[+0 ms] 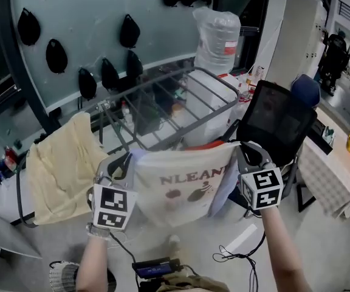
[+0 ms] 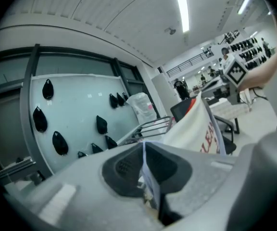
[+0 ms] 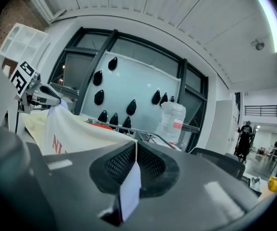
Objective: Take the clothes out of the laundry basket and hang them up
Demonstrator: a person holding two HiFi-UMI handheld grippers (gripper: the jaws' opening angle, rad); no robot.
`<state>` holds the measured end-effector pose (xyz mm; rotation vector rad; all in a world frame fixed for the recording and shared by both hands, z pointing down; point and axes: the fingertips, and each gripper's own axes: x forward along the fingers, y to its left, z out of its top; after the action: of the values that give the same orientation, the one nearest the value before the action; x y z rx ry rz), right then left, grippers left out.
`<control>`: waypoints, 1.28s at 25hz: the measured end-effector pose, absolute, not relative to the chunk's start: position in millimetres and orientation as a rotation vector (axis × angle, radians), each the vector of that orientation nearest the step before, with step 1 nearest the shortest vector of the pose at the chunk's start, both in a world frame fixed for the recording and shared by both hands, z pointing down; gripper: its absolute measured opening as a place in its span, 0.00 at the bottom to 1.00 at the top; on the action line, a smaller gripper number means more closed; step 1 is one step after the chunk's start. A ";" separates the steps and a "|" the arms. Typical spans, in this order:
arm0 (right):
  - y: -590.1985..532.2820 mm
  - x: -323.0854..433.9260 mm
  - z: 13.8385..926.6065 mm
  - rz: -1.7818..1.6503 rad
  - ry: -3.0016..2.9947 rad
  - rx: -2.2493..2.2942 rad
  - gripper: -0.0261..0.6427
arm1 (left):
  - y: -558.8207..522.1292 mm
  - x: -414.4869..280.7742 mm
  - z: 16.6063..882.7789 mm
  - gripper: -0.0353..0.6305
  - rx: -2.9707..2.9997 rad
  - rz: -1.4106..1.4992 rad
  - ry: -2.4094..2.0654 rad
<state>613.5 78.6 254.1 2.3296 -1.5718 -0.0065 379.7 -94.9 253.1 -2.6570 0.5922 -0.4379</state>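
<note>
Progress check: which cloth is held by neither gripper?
The plain yellow cloth, draped at left; left gripper and right gripper pinch the white printed cloth.

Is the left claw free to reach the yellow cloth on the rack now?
Likely no: the left claw is shut on the white garment, though the yellow cloth hangs close beside it, unobstructed.

There are two garments, a cream printed shirt (image 1: 184, 187) and a pale yellow cloth (image 1: 62, 163), one grey metal drying rack (image 1: 163, 82), one clear plastic water jug (image 1: 217, 38), one black office chair (image 1: 275, 120) and ten black teardrop-shaped pieces (image 1: 129, 30).
</note>
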 end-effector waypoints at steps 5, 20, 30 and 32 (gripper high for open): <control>30.8 673.8 239.4 -0.036 -1.555 2.337 0.06 | -143.2 439.8 238.3 0.07 -2.636 -0.438 0.594; -165.3 783.5 252.2 -0.010 -1.713 2.148 0.06 | -297.6 521.0 251.6 0.07 -2.662 -0.532 0.802; -306.7 833.9 284.3 0.048 -1.907 1.928 0.06 | -395.4 553.7 271.0 0.07 -2.585 -0.663 1.015; -332.2 839.1 289.5 0.053 -1.933 1.892 0.06 | -413.9 557.1 275.1 0.07 -2.569 -0.691 1.046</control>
<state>839.1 -332.2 289.5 1.8918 -1.9328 0.0528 557.1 -413.9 275.1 -2.5686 1.0457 -0.6907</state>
